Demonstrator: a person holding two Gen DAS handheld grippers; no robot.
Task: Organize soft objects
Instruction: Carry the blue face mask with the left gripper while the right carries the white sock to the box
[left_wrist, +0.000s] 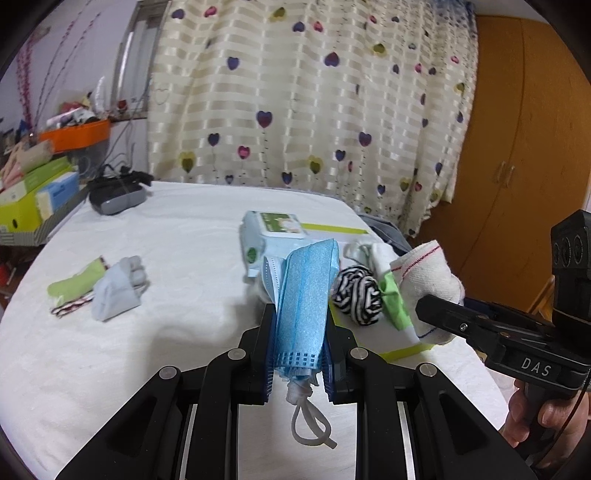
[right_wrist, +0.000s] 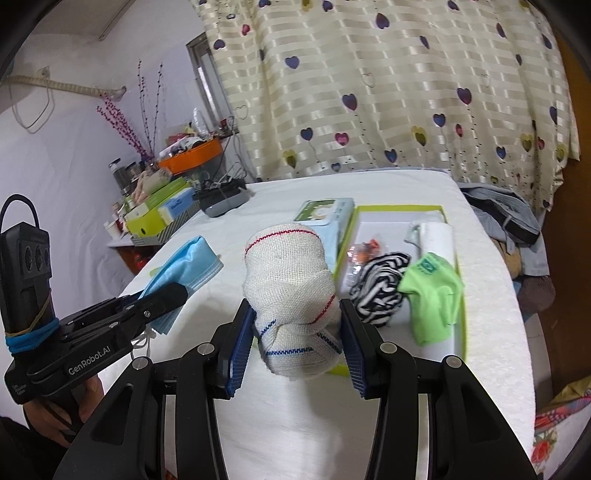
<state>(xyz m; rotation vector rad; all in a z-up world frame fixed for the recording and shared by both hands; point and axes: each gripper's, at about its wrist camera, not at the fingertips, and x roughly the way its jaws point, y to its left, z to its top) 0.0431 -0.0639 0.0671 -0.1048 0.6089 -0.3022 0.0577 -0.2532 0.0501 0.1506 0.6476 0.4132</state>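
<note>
- left gripper (left_wrist: 299, 354): jaws clamped on a folded blue face mask (left_wrist: 306, 302), which stands up between the pads; its white ear loop (left_wrist: 310, 424) dangles below. held above the white bed (left_wrist: 147, 350), pointing forward toward the tray.
- right gripper (right_wrist: 297, 343): jaws closed on a knotted white cloth bundle (right_wrist: 291, 291) with red and blue stitch lines; the bundle sits upright between the blue pads (right_wrist: 240, 350), raised above the bed at the near left corner of the tray.
- person's hand (right_wrist: 55, 417): wrapped round the left gripper's handle at lower left of the right wrist view; the other hand (left_wrist: 546, 417) grips the right handle.
- green-rimmed tray (right_wrist: 460, 325): on the bed, already holding a black-and-white striped ball (right_wrist: 380, 288), a green sock (right_wrist: 432, 299) and a white roll (right_wrist: 436, 236); a small orange-printed packet (right_wrist: 364, 251) lies beside them.
- wipes pack (left_wrist: 266, 236): touching the tray's far left side.
- loose socks, green (left_wrist: 74, 284) and pale blue (left_wrist: 118, 291): on the bed, well apart from the tray.
- step judged: both items lifted and being carried to the tray.
- next move calls for: bringing each over bare tray floor, lowering, then parting the jaws; the dangling loop could snag.
</note>
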